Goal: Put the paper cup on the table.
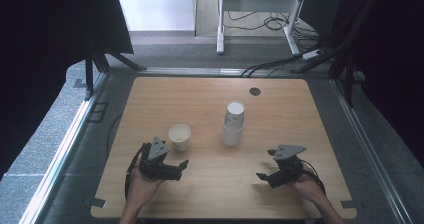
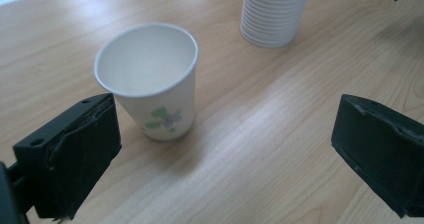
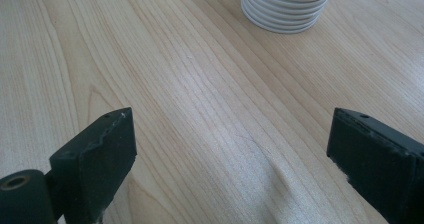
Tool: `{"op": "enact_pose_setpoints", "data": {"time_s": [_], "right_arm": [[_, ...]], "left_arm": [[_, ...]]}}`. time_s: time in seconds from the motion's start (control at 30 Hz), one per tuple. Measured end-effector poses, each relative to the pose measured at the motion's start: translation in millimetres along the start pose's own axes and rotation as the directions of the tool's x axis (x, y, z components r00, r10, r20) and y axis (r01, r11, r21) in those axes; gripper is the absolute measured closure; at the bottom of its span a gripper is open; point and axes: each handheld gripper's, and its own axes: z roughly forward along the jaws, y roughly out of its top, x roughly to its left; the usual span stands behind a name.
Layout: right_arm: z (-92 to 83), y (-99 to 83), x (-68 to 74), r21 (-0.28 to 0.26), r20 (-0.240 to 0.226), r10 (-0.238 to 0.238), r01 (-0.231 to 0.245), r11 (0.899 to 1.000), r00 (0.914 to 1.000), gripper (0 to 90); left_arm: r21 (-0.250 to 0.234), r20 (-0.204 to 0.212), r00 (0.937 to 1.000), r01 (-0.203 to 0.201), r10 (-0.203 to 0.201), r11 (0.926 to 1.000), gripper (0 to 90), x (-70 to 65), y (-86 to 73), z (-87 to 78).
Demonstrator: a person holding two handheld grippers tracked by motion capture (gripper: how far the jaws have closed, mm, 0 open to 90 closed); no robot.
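The single paper cup (image 1: 180, 136) stands upright on the wooden table (image 1: 200, 99), left of the stack of cups (image 1: 233, 124) and well apart from it; it bears a small green and purple print, too blurred to make out. The left gripper (image 1: 176, 168) is just in front of this cup, nearer the person than the stack, jaws spread wide and empty, the cup just beyond them and untouched. Right of the stack and nearer the person, the right gripper (image 1: 265, 170) has its jaws released too, bare tabletop between them.
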Motion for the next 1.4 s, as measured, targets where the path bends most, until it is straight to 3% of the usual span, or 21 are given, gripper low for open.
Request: {"op": "enact_pose_setpoints", "data": {"time_s": [0.2, 0.5, 0.67, 0.9, 1.0, 1.17, 1.4], "right_arm": [[1.2, -0.3, 0.8, 0.006, -0.002, -0.002, 0.002, 1.000, 1.0000, 5.7], [7.4, -3.4, 1.3, 0.042, -0.014, -0.001, 0.001, 0.999, 0.9999, 4.6], [13.0, -7.3, 0.2, 0.068, -0.013, -0.006, 0.007, 0.998, 0.9999, 3.7], [20.5, -13.6, -2.3, 0.106, -0.018, 0.005, -0.003, 0.994, 0.9998, 1.5], [23.2, -16.4, -4.3, 0.097, -0.032, 0.028, -0.025, 0.995, 0.9991, 0.0], [24.7, -19.7, -5.9, 0.060, -0.028, 0.040, -0.039, 0.997, 0.9988, 0.0], [25.0, -19.6, -5.9, 0.060, -0.026, 0.041, -0.039, 0.997, 0.9988, 0.0]], "left_arm": [[0.032, 0.014, 0.9999, 0.005, -0.006, 0.9995, 0.0, -2.8, -11.9, 8.4], [0.104, 0.018, 0.9996, -0.022, 0.020, 0.9943, 0.0, -9.2, -23.9, 23.4], [0.175, 0.035, 0.9977, -0.063, 0.058, 0.9826, 0.0, -16.5, -31.8, 38.4], [0.233, 0.052, 0.9960, -0.083, 0.073, 0.9689, 0.0, -22.4, -39.8, 52.5], [0.216, 0.088, 0.9959, -0.041, 0.022, 0.9755, 0.0, -22.1, -43.2, 55.1], [0.216, 0.089, 0.9958, -0.043, 0.024, 0.9754, 0.0, -22.0, -43.3, 55.0], [0.214, 0.087, 0.9959, -0.041, 0.023, 0.9760, 0.0, -22.4, -43.5, 55.2]]}}
